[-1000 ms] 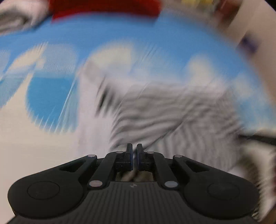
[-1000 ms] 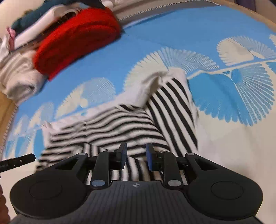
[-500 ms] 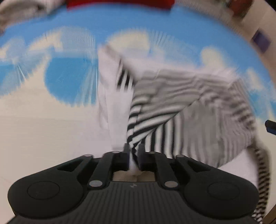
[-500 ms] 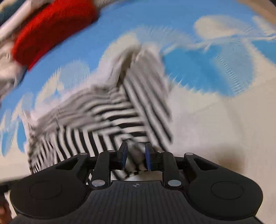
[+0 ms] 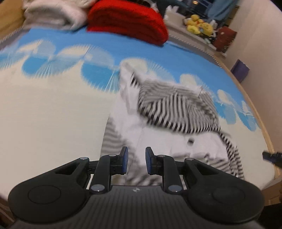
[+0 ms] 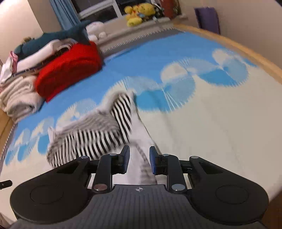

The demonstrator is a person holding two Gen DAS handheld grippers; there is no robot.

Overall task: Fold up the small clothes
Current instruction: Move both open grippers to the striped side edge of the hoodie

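Observation:
A small black-and-white striped garment (image 5: 176,112) lies on the blue and cream patterned bedspread (image 5: 52,109), its white inner side showing near me. My left gripper (image 5: 134,161) is open just above its near edge, holding nothing. In the right wrist view the same garment (image 6: 98,137) lies partly folded over. My right gripper (image 6: 139,161) is open above the garment's near white edge, holding nothing. The other gripper's tip (image 5: 271,156) shows at the far right of the left wrist view.
A folded red blanket (image 5: 128,21) and a pile of folded cream laundry (image 6: 19,98) sit at the far side of the bed. A blue shark plush (image 6: 52,38) lies on the pile. Yellow plush toys (image 6: 139,12) line the windowsill. The wooden bed edge (image 6: 246,52) runs along the right.
Both grippers were shut on the striped garment's edge; both have opened and let it go. The garment now lies spread toward me with its white inner side up.

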